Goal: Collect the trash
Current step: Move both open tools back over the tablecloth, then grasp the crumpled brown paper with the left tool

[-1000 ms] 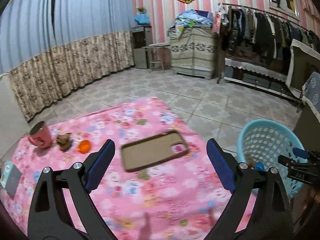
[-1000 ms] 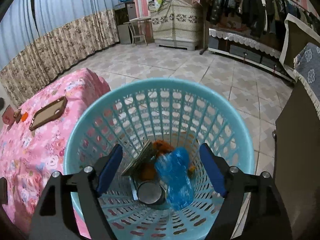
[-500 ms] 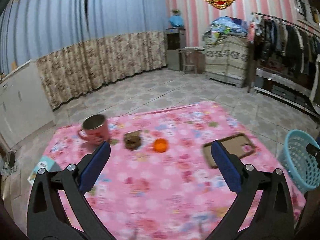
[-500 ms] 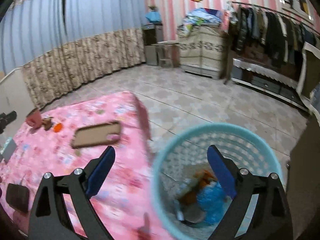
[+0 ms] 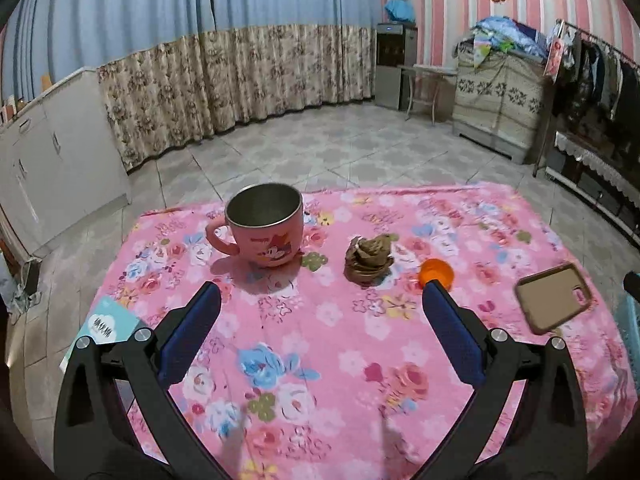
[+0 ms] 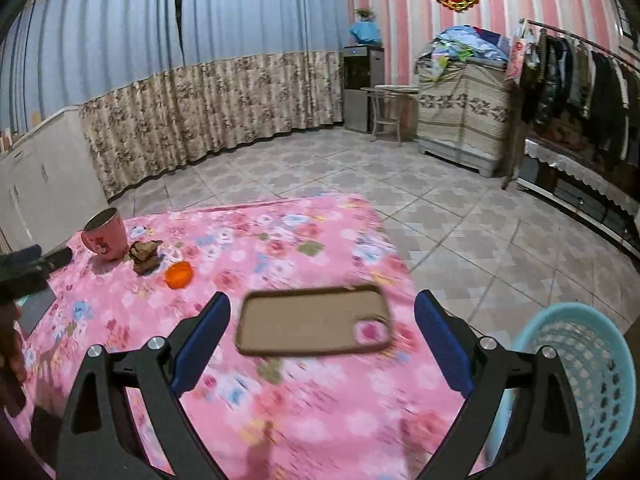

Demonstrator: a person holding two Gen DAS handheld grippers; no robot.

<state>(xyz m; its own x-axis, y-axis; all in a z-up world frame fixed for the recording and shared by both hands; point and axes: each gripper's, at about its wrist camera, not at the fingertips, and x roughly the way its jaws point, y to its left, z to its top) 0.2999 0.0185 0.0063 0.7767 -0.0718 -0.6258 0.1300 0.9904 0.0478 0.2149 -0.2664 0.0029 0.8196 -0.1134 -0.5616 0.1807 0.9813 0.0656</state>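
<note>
A crumpled brown paper wad (image 5: 368, 258) and a small orange scrap (image 5: 436, 274) lie on the pink flowered tablecloth (image 5: 320, 360), to the right of a pink mug (image 5: 264, 232). My left gripper (image 5: 320, 292) hovers over the cloth just short of them, open and empty. My right gripper (image 6: 323, 300) is open and empty too, above the near end of a brown phone case (image 6: 312, 328). The light blue mesh basket (image 6: 580, 360) stands on the floor at the table's right side. The right wrist view also shows the paper wad (image 6: 144, 256) and orange scrap (image 6: 179, 275) far left.
A teal booklet (image 5: 108, 326) lies at the table's left edge. The phone case (image 5: 554, 304) sits near the right edge. Tiled floor runs beyond the table to curtains, a covered cabinet and a clothes rack (image 6: 580, 92).
Both views swung left. The left gripper went from the phone case toward the mug and paper wad. The right gripper rose out of the basket and came over the table.
</note>
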